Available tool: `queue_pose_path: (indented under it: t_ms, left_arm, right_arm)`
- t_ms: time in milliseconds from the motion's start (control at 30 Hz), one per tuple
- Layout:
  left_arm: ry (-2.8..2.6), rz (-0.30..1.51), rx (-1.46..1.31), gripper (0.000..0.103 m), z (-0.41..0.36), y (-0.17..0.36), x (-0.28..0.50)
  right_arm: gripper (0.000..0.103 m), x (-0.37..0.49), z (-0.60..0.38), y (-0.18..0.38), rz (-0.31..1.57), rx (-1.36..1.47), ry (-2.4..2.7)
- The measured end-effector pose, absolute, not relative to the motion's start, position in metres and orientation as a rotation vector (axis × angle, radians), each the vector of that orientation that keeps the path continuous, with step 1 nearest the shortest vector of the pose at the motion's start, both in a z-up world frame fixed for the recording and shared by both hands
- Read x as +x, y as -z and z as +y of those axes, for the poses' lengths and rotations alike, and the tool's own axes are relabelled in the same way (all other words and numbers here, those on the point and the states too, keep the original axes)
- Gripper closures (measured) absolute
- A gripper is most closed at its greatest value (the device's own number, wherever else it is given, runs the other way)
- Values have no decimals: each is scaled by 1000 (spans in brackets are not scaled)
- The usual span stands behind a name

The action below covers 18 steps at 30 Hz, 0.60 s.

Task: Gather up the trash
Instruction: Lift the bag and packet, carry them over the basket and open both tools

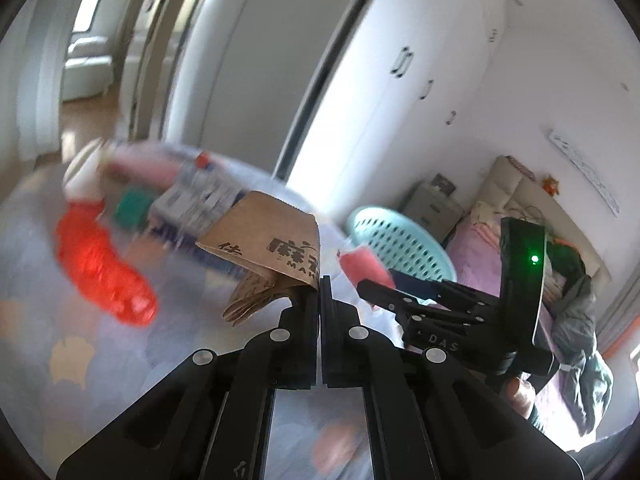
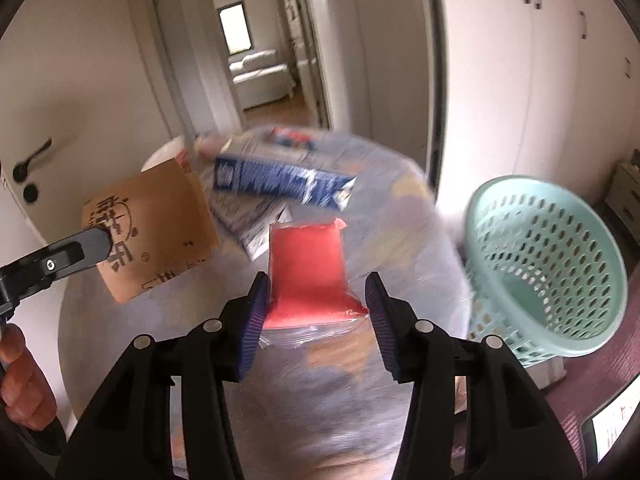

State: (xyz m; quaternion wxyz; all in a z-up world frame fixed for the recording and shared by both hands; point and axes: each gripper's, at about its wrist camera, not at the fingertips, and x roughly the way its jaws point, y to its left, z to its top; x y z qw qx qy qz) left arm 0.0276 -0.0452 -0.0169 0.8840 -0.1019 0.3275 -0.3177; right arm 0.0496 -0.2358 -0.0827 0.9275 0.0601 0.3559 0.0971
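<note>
My left gripper (image 1: 320,284) is shut on a folded brown paper bag (image 1: 272,248) with black print and holds it above the table; it also shows in the right wrist view (image 2: 156,220). My right gripper (image 2: 316,312) has its jaws around a red packet in clear wrap (image 2: 308,268); the left pad touches it, the right pad stands a little apart. The red packet also shows in the left wrist view (image 1: 364,268). A mint perforated basket (image 2: 548,272) stands to the right, beside the table, and shows in the left wrist view (image 1: 400,248).
On the round table with a pale patterned cloth (image 2: 400,216) lie a blue carton (image 2: 280,180), printed papers (image 2: 256,224) and a red crinkly bag (image 1: 104,276). A white cup (image 1: 86,172) stands at the far side. A bed with pink bedding (image 1: 520,280) is at the right.
</note>
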Motion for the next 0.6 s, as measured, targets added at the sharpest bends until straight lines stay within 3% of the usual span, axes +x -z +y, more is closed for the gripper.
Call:
queue_pose_path:
  t_ms: [267, 600]
  left_arm:
    - [772, 653, -147, 103, -117, -6, 59]
    - [890, 738, -109, 103, -222, 15, 113]
  right_arm:
    - [57, 46, -309, 49, 633, 204, -33]
    - [57, 58, -407, 53, 631, 318, 184]
